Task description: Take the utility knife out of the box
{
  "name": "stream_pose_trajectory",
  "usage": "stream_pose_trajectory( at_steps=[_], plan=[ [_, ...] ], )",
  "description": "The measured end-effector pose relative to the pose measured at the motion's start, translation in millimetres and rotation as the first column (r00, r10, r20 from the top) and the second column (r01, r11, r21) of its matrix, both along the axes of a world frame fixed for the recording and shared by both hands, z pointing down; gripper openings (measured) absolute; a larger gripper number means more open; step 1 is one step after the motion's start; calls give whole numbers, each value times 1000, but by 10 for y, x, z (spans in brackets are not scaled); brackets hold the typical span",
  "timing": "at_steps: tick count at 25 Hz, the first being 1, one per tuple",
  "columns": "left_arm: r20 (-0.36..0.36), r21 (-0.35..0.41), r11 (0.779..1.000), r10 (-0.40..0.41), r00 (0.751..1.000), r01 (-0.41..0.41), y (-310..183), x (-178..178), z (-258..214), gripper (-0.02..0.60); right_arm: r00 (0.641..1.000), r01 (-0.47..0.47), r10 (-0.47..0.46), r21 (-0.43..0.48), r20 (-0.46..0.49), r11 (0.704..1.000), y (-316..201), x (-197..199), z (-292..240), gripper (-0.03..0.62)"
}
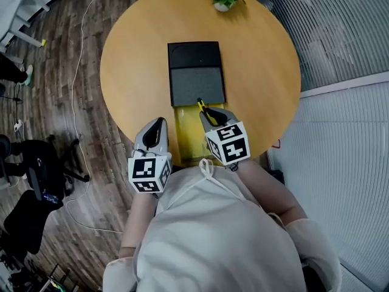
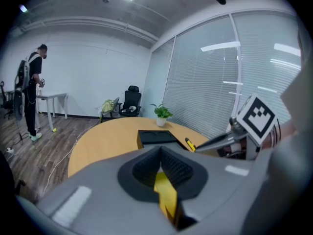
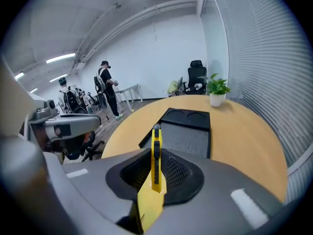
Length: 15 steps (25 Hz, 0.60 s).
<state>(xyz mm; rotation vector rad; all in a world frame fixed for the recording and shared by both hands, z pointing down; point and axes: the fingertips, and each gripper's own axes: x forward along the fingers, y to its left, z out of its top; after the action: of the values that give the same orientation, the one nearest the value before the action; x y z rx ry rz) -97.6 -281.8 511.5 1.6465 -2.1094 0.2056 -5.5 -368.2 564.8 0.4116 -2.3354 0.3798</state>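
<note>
Both grippers are held close to the person's chest above the near edge of the round table (image 1: 261, 59), pointing forward and down toward the open black box (image 1: 196, 72). The right gripper (image 1: 209, 114) pinches the yellow utility knife (image 1: 202, 106) edge-up between its pads, its tip sticking out ahead, in the air over the box's near edge. The left gripper (image 1: 159, 125) hangs beside it, jaws pressed together at the tips
</note>
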Motion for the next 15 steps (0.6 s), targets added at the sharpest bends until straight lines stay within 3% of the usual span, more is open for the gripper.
stream_pose_trajectory(
  at_steps=[7, 15],
  plan=[
    [94, 125, 992, -23, 995, 11, -200, -132, -701, 6, 977, -51, 20, 144, 211, 988, -298, 11, -927, 63],
    [169, 257, 966, -9, 986, -35, -425, -63, -1415, 6, 915, -122, 27, 214, 402, 969, -490, 90, -1735, 63]
  ],
)
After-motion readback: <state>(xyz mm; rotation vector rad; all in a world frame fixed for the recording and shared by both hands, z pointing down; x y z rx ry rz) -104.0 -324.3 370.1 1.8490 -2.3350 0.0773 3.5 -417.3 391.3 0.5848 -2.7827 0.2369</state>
